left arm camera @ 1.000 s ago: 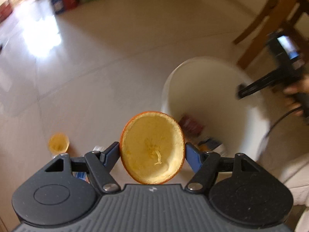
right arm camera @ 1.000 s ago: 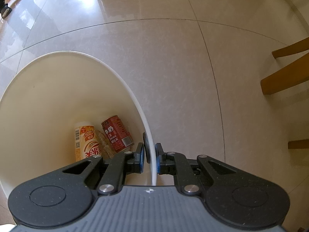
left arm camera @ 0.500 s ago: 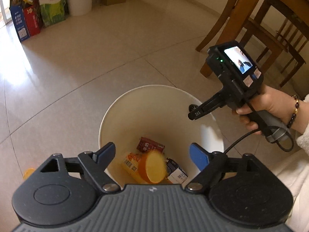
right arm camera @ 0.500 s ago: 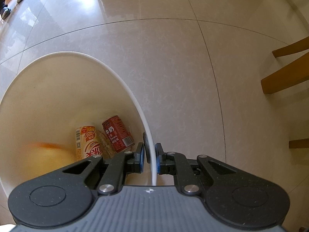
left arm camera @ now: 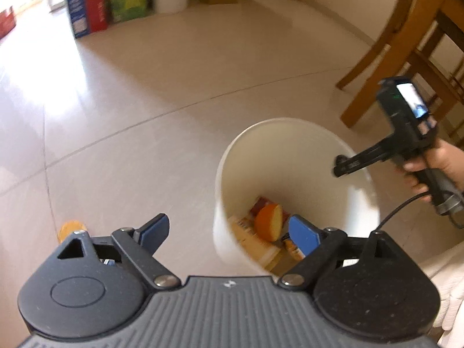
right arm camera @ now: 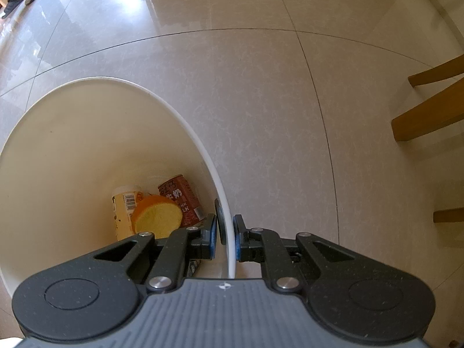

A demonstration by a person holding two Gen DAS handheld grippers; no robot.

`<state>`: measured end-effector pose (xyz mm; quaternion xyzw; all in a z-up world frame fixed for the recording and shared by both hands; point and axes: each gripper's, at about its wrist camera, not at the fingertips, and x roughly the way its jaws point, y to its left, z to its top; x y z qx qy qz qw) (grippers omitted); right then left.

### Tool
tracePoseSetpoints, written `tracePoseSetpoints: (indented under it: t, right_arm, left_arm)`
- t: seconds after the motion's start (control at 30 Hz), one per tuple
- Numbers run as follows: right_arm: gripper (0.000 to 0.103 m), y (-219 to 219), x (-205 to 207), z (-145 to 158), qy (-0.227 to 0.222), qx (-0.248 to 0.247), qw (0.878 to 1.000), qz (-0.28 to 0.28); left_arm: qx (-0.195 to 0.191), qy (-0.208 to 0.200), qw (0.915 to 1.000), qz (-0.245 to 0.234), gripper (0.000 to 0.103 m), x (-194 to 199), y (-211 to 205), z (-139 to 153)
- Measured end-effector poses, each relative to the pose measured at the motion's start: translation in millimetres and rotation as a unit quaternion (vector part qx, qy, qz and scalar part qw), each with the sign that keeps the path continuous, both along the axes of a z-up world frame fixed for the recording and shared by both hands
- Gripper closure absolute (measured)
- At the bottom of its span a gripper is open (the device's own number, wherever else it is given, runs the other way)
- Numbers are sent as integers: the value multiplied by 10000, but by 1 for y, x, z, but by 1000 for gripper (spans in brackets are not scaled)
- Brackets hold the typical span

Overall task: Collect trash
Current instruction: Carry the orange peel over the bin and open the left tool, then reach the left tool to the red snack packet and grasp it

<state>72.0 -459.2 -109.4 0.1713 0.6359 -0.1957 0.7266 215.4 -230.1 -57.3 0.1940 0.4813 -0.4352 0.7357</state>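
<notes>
**Peel in the bin; next scrap lies on the floor**

The left claw (left arm camera: 229, 232) stands wide open and empty, its blue pads (left arm camera: 303, 239) well apart, hovering above the floor (left arm camera: 174, 87) just beside the bin (left arm camera: 290, 124); the right claw (right arm camera: 226, 232) is closed on the bin's rim (right arm camera: 200, 145), one pad inside the wall and one outside, holding the bin tilted so its mouth faces the left claw.

The orange peel (right arm camera: 156, 217) lies at the bottom of the bin, cut face up, resting against a pale bottle (right arm camera: 123, 203) and beside a red can (right arm camera: 181, 197); so that piece looks to be collected.

A further orange scrap (left arm camera: 71, 229) sits on the floor at the left, just beyond the left claw's outer finger, partly hidden by it; it is blurred, so whether it is another peel half I cannot tell.

The step in hand, as I judge it, is to fetch that scrap; to do it well, keep the right claw firm on the rim so the bin does not tip or roll; swing the left claw leftward and down with its jaws kept wide; straddle the scrap from above; close only when both pads flank it, since a hollow peel crushes or slips if pinched at an edge; then carry it over the mouth before opening.
</notes>
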Motion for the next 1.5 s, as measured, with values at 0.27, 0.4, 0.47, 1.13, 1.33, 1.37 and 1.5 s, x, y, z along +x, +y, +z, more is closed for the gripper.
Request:
tracePoseSetpoints:
  t: [0.27,0.4,0.47,1.13,1.33,1.37,1.5]
  right_arm:
    - [89,2,1,0,20,-54,10000,24]
    - [88,5,2,0,40,-115,9999,47]
    - [88,6,3,0,45,-122,9999,35]
    - [86,17,6,0,99,-326,9993,154]
    - [87,17,7,0,100,-314,9994,143]
    - [87,17,7,0,99,-312,9994,137]
    - [87,16,7,0,93,-309,9994,131]
  left_arm:
    - [-4,294,9959,854,9,26,61,-68]
    - [231,275,9924,1173,8,33,82,-118]
    - [394,288,9910,1247,8,37,95,-143]
    - [755,623,9718,2147,9,54,144,-292]
    - [723,1048,9681,2156,9,47,148,-301]
    - [709,1157,9678,2120,9,44,147,-302]
    - [558,1468,9704,1835,9,30,138,-303]
